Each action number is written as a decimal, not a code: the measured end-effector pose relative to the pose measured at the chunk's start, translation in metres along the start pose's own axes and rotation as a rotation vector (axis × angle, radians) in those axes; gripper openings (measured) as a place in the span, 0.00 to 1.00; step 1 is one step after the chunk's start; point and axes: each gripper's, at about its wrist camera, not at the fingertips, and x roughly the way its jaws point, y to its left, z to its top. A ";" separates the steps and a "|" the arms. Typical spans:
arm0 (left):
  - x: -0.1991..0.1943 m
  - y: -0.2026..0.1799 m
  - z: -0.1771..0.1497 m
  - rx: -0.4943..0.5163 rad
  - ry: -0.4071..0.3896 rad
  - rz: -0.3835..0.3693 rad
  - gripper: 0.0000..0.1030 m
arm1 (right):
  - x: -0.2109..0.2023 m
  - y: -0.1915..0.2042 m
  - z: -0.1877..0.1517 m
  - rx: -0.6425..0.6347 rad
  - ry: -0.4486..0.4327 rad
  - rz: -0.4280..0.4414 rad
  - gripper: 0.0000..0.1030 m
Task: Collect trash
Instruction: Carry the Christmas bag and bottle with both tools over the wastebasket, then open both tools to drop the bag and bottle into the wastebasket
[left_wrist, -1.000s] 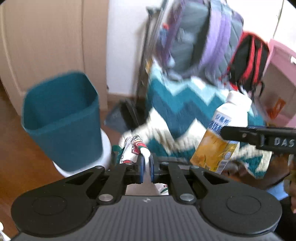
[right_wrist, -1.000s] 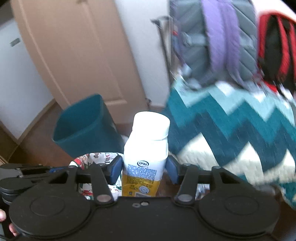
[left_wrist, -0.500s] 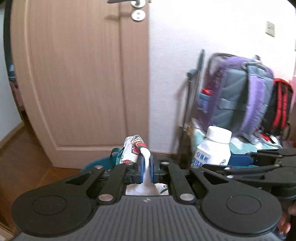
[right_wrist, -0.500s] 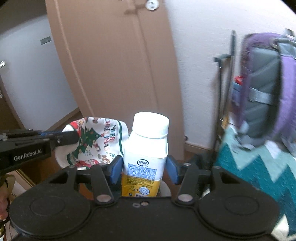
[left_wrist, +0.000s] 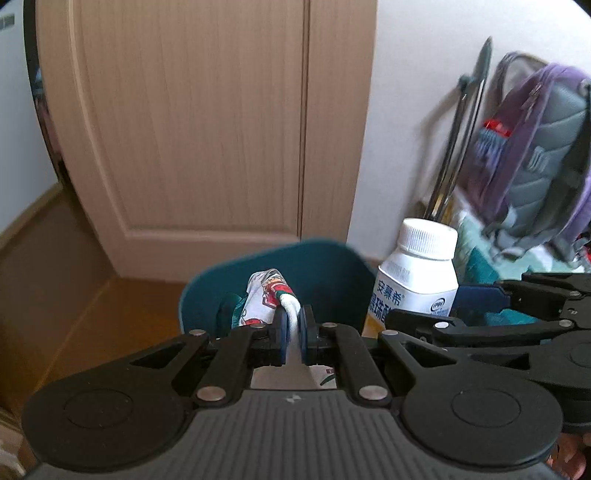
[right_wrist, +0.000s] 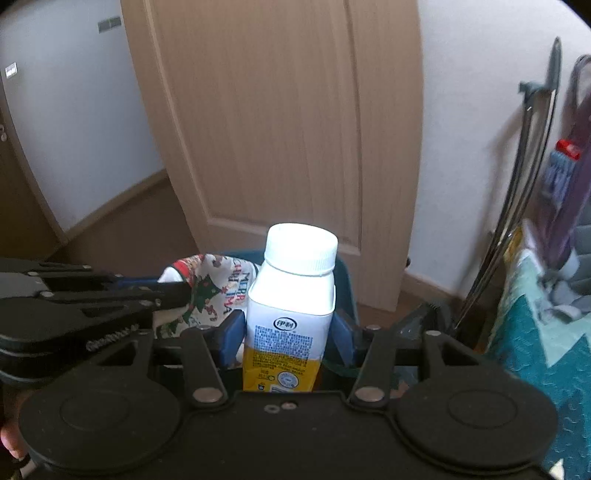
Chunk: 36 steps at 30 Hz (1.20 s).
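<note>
Left claw (left_wrist: 291, 325) pinches a crumpled wrapper (left_wrist: 264, 295), right claw (right_wrist: 288, 332) clamps a bottle (right_wrist: 291, 295); both hang over the bin (left_wrist: 325, 266), seemingly for dropping.

Teal bin (left_wrist: 325, 273) mouth is open but crowded, both grippers sit side by side over it. Door (left_wrist: 207, 122) right behind, backpack (left_wrist: 535, 155) and metal poles (left_wrist: 454, 147) block the right; floor (left_wrist: 96, 317) left is free.
</note>
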 end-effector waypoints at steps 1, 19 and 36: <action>0.007 0.003 -0.005 -0.005 0.014 -0.001 0.06 | 0.007 0.000 -0.003 -0.004 0.017 -0.007 0.49; 0.092 0.017 -0.043 -0.135 0.255 -0.059 0.12 | 0.046 -0.007 -0.025 -0.017 0.182 -0.026 0.50; 0.000 -0.005 -0.035 -0.132 0.141 -0.087 0.55 | -0.063 -0.031 -0.031 0.072 0.051 0.003 0.51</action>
